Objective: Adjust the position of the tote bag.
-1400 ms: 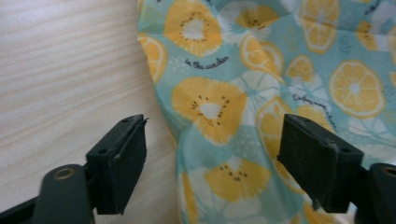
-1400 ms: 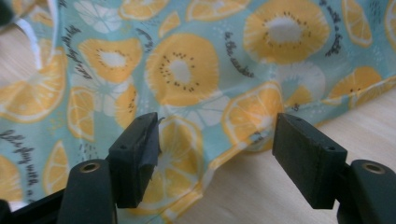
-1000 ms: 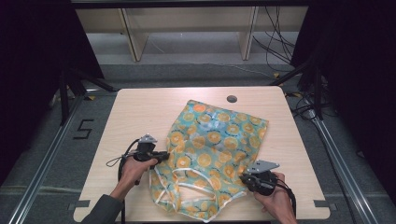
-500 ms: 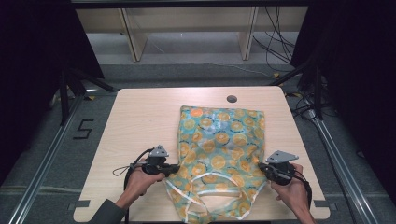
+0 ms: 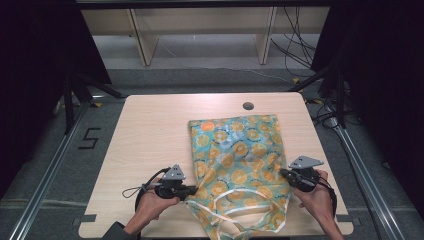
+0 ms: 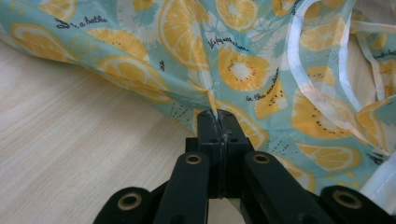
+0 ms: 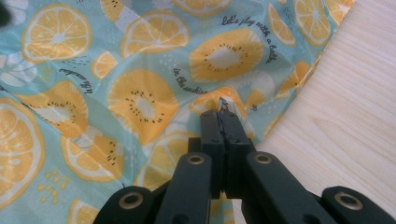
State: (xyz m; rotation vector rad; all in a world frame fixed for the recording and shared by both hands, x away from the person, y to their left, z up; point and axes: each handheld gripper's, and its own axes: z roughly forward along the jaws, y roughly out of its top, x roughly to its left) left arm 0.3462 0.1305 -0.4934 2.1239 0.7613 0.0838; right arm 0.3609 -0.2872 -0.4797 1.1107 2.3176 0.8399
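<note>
A teal cloth bag point(image 5: 235, 150) printed with orange slices lies flat on the wooden table point(image 5: 150, 130), its white straps point(image 5: 235, 222) trailing over the near edge. My left gripper point(image 5: 192, 190) is shut on a pinched fold of the bag's left edge, seen close up in the left gripper view point(image 6: 217, 114) with the fabric point(image 6: 187, 42) spread beyond. My right gripper point(image 5: 283, 173) is shut on the bag's right edge; its jaws point(image 7: 219, 112) clamp a small ridge of the fabric point(image 7: 140, 102). A hand holds each gripper.
A round cable hole point(image 5: 248, 106) sits in the table just beyond the bag's far edge. Bare tabletop lies left of the bag. Dark frame rails point(image 5: 45, 180) flank the table; shelving legs point(image 5: 142, 42) and cables point(image 5: 295, 45) stand on the floor behind.
Both grippers have moved to the right and apart with the bag's edges in them. The bag, skewed and rumpled before, now lies straighter and squared to the table.
</note>
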